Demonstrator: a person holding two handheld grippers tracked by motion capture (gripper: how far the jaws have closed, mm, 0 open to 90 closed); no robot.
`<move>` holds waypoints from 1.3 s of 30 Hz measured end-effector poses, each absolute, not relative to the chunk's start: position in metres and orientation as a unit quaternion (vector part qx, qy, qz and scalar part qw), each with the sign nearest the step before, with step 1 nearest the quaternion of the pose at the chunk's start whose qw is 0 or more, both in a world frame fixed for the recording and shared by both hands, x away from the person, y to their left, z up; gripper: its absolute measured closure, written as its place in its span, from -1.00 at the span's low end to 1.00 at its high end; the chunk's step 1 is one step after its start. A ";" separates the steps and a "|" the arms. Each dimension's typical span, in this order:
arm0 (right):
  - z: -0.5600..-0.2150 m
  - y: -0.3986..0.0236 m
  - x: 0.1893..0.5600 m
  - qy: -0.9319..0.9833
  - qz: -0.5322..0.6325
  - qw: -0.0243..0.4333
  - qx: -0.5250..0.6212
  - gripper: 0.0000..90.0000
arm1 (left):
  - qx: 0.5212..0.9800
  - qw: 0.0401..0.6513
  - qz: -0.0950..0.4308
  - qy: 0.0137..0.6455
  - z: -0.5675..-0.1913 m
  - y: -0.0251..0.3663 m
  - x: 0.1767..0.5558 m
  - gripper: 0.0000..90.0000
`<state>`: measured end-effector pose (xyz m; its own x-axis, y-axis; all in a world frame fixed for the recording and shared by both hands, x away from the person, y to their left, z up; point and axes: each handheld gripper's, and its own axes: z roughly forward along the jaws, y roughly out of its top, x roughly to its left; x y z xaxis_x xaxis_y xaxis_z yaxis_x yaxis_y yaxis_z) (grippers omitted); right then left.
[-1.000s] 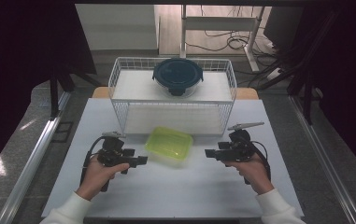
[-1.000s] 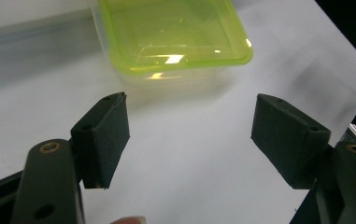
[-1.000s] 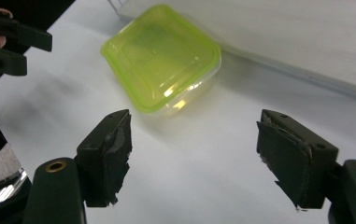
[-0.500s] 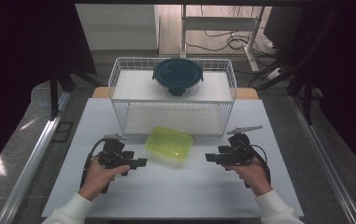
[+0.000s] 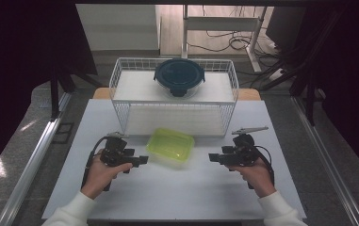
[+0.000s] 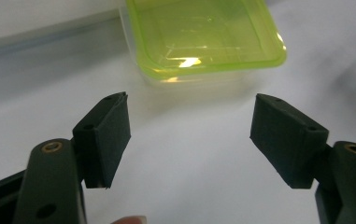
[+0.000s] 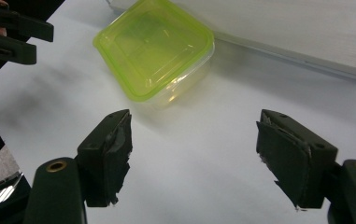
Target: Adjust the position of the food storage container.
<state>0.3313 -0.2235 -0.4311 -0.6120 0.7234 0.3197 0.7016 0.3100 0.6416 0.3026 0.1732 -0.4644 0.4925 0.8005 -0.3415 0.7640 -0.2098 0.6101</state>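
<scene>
Lime-green and see-through, the lidded food container (image 5: 170,145) sits on the white table (image 5: 167,197) just in front of the white wire basket (image 5: 120,84), whose top carries a round dark-lidded glass container (image 5: 179,77). From the high view, the box lies between the two tools and a little farther from the person than either. The left gripper (image 5: 142,160) points inward at the box's near left corner and sits just beside it; the right gripper (image 5: 213,157) also points inward but stands apart from the box's right end, with bare table between. So the left hand looks the nearer one. The box's long side runs roughly across the table, tilted slightly, its left end a touch farther back than the right.

From the left gripper view, the left gripper (image 6: 189,135) has its jaws spread wide with nothing between them, only white tabletop. The food container (image 6: 203,37) lies straight ahead and slightly right of centre, one corner turned toward the jaws; it is near but untouched.

From the right gripper view, the right gripper (image 7: 194,154) likewise gapes with nothing in it. The green box (image 7: 154,46) lies ahead and to the left, farther off, so this hand would have to swing leftward to meet it. The other gripper's black jaws (image 7: 21,39) show at the top left, beside the box's far end.
</scene>
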 end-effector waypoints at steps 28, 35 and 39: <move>-0.438 -0.228 0.334 0.809 0.383 0.009 0.445 -0.39 | 0.815 0.281 0.117 0.494 -0.471 0.158 0.380 0.90; -0.439 -0.231 0.335 0.807 0.385 0.010 0.448 -0.39 | 0.828 0.265 0.119 0.479 -0.483 0.151 0.393 1.00; -0.439 -0.232 0.336 0.806 0.385 0.010 0.450 -0.38 | 0.837 0.254 0.114 0.471 -0.488 0.147 0.398 1.00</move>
